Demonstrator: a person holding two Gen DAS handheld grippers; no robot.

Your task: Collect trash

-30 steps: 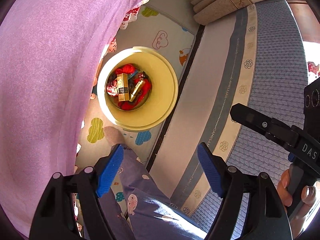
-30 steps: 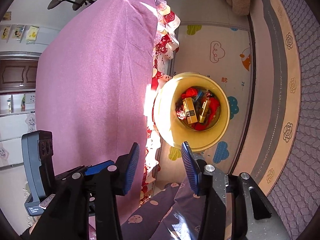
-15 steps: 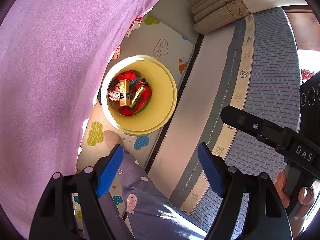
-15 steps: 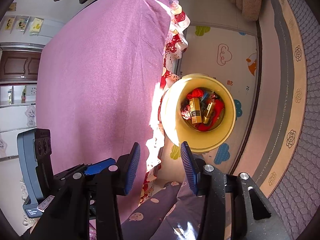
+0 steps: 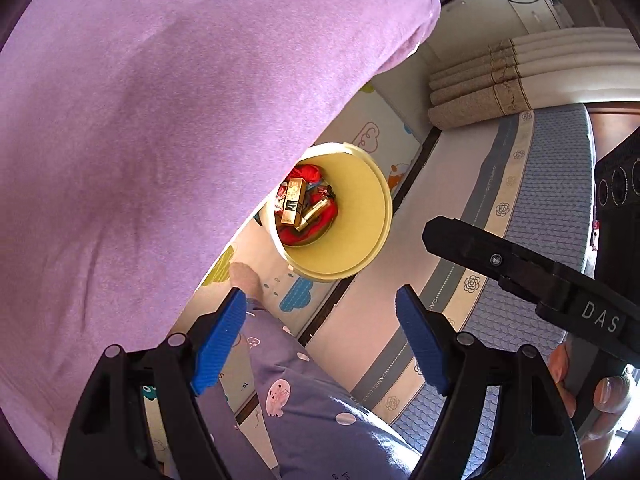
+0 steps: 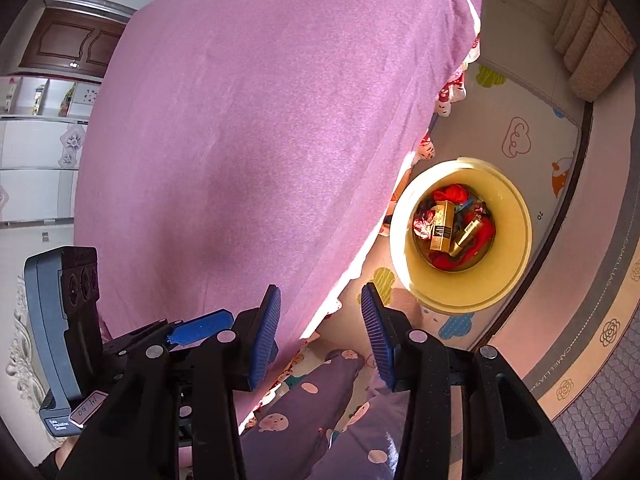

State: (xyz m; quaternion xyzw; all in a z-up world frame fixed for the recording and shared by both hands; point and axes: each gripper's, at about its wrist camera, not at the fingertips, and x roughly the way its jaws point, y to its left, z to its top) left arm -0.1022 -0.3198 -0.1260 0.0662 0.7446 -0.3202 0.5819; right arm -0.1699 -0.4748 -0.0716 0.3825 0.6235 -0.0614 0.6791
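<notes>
A yellow bin (image 5: 360, 216) (image 6: 516, 256) stands on the floor between the purple-covered table and the sofa. Inside lie a gold box (image 5: 294, 202) (image 6: 440, 226), a gold tube (image 5: 316, 210) (image 6: 466, 236) and red wrappers (image 5: 320, 224) (image 6: 454, 192). My left gripper (image 5: 320, 336) is open and empty, high above the floor, nearer than the bin. My right gripper (image 6: 320, 338) is open and empty, over the table's edge. The right gripper's body shows in the left wrist view (image 5: 520, 268), the left's in the right wrist view (image 6: 68, 320).
A purple cloth covers the table (image 5: 140, 140) (image 6: 260, 120), with nothing on it in view. A blue-grey patterned sofa cushion (image 5: 540, 240) (image 6: 600, 400) lies at the right. A cartoon play mat (image 5: 372, 136) (image 6: 520, 136) covers the floor. The person's purple-trousered legs (image 5: 304, 392) (image 6: 320, 400) are below.
Both grippers have pulled up and back toward the table. The purple cloth now fills more of both views and hides part of the bin's rim in the left wrist view. Both jaws stay open.
</notes>
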